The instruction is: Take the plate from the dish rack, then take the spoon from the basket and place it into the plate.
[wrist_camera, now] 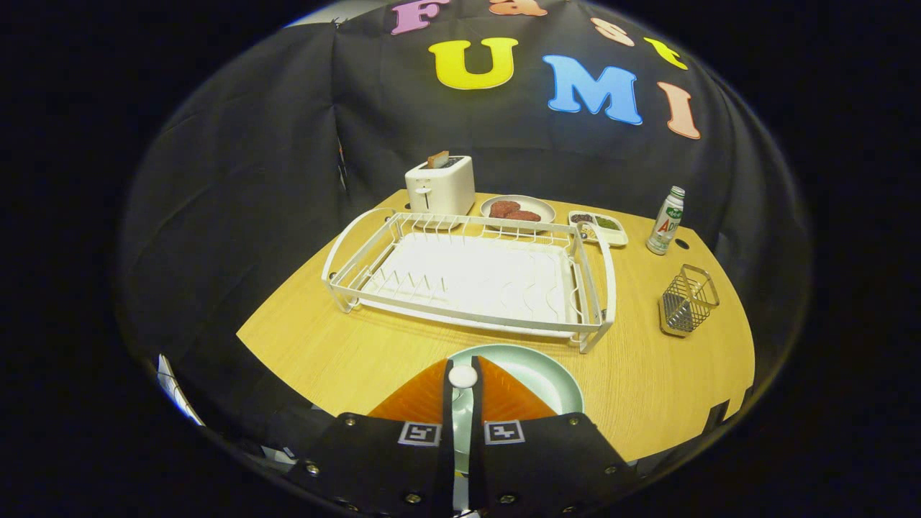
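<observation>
Table (345, 352): wooden top, carrying everything listed below.

Dish rack (468, 277): white wire frame on a tray, standing mid-table. No plate stands in it.

Plate (547, 378): pale green, lying flat on the table just in front of the rack, directly under the gripper. Stage 1 of the task appears complete.

Toaster (440, 185): white, behind the rack, a slice showing in its slot. Beside it, a second plate with 2 brown patties (514, 210) and a small divided dish (599, 224). None of these concerns the task.

Bottle (665, 221): upright, beyond the basket.

Basket (688, 298): small wire holder, well apart from the plate, to the right of the rack. It looks empty from here.

Gripper (463, 392): the 2 fingers are drawn close together over the plate, with a narrow slot between them. A small white rounded end (463, 375) sits at their tips, seemingly pinched there. It is probably the spoon, but too little shows to confirm.

Assessment: the placing step is in hand. Recommend lowering squarely toward the plate's centre, keeping clear of the rim and the rack's front rail, and opening only once the item rests on the plate.
</observation>
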Demonstrator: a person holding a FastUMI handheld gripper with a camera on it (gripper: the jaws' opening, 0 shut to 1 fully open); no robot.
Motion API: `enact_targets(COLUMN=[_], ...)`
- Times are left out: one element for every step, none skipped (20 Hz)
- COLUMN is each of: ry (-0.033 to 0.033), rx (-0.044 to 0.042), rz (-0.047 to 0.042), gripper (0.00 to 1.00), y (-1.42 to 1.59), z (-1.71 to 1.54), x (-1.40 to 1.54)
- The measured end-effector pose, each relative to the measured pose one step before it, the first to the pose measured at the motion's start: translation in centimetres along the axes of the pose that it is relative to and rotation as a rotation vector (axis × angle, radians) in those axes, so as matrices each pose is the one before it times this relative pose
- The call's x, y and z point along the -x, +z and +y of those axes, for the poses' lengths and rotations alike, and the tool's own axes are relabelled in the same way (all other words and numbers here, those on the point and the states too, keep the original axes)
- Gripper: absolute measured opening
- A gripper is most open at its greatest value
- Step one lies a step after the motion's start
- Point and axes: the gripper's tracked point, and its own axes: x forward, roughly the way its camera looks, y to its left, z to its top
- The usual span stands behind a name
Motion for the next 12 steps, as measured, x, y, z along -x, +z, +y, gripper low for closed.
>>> enact_targets(ry=[-0.00273,-0.00801,-0.00359,-0.00678,-0.00732,-0.01548,-0.00992,-0.00797,-0.01,-0.01408,-0.01224,-0.00543], rx=[0.001,0.0042,0.00364,0.00296,0.00327,0.00603,0.00515,0.00379,0.00549,0.00575,0.0031,0.0], rz=[-0.01161,-0.0001,0.00038,-0.00255,0.00303,-0.00388,-0.00093,-0.00123,-0.00839,-0.01275,-0.0078,-0.00777], gripper=[0.08,0.12,0.11,0.13,0.14,0.15,0.16,0.17,0.18,0.22,0.33,0.42], y=[0.466,0.052,0.005,0.152,-0.06,0.053,0.108,0.115,0.131,0.467,0.194,0.264], z=[-0.546,-0.266,-0.259,-0.3,-0.095,-0.379,-0.254,-0.214,-0.185,-0.364,-0.33,-0.184], x=[-0.196,0.001,0.057,0.072,-0.148,-0.351,0.427,0.03,-0.278,0.188,-0.038,-0.005])
